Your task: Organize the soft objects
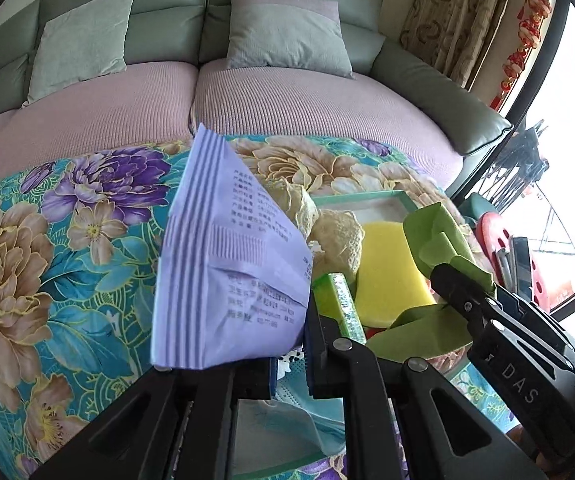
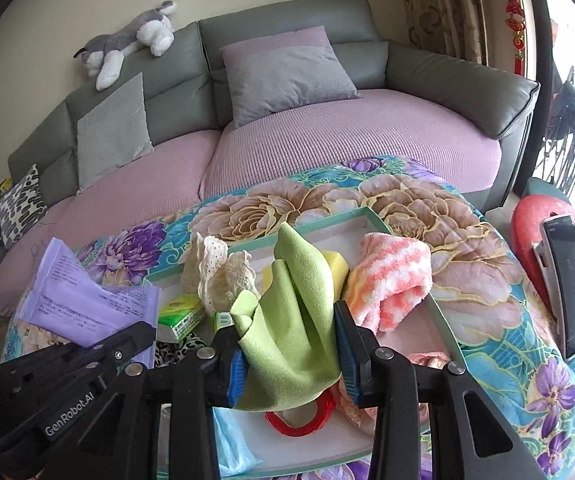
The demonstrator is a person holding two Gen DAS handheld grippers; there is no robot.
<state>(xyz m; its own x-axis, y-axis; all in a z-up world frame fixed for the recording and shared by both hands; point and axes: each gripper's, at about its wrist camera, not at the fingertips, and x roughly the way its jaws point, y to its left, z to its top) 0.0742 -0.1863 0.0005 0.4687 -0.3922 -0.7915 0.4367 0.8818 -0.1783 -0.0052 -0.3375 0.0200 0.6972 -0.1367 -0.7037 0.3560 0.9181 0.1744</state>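
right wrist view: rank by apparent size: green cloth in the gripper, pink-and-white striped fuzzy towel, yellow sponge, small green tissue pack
1. Lime-green soft cloth, though it is nearest the lens, which inflates it.
2. Pink-and-white striped fuzzy towel.
3. Small green tissue pack.
4. Yellow sponge, mostly hidden behind the cloth, so its place is unsure.

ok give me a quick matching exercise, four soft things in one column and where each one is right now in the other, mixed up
Things:
1. purple packet
2. green cloth
3. pink and white striped towel
4. plush dog

Places:
A. on top of the sofa back
B. clamped in the right gripper
C. lying on the tray's right edge
D. pinched in the left gripper

Pairs: 1-D, 2-B, 3-C, 4-A
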